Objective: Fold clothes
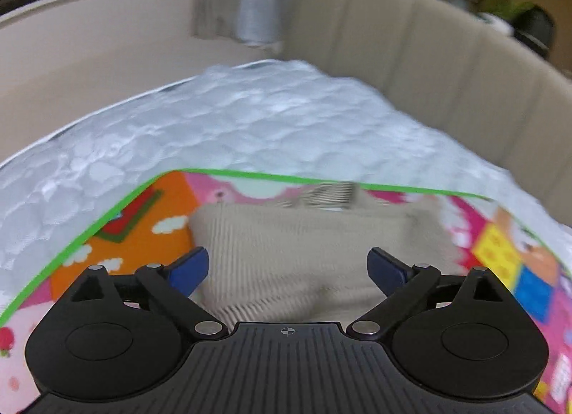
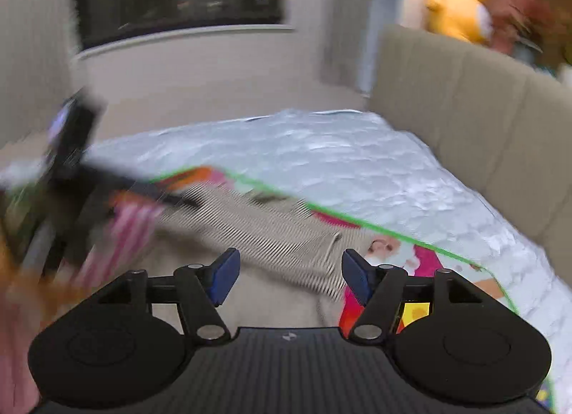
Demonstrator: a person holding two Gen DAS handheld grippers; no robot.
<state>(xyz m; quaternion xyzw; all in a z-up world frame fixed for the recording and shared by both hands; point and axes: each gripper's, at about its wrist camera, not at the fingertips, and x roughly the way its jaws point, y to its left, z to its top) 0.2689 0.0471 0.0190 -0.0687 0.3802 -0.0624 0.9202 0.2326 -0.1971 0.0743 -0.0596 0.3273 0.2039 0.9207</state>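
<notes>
Beside beige sweater [image 1: 286, 253]: colourful mat [image 1: 171, 207], padded headboard [image 1: 429, 67].

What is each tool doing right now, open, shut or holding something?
Left tool: open, holding nothing, above the beige ribbed knit garment.
Right tool: open, holding nothing, above the same garment.

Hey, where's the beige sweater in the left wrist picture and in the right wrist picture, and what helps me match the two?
Left wrist view: the beige sweater lies centre and low, just beyond the open left gripper, on the colourful mat.
Right wrist view: it lies centre-left, beyond the open right gripper; its striped part crosses the middle.
Shared landmark: the mat's green edge against the white mattress.
</notes>
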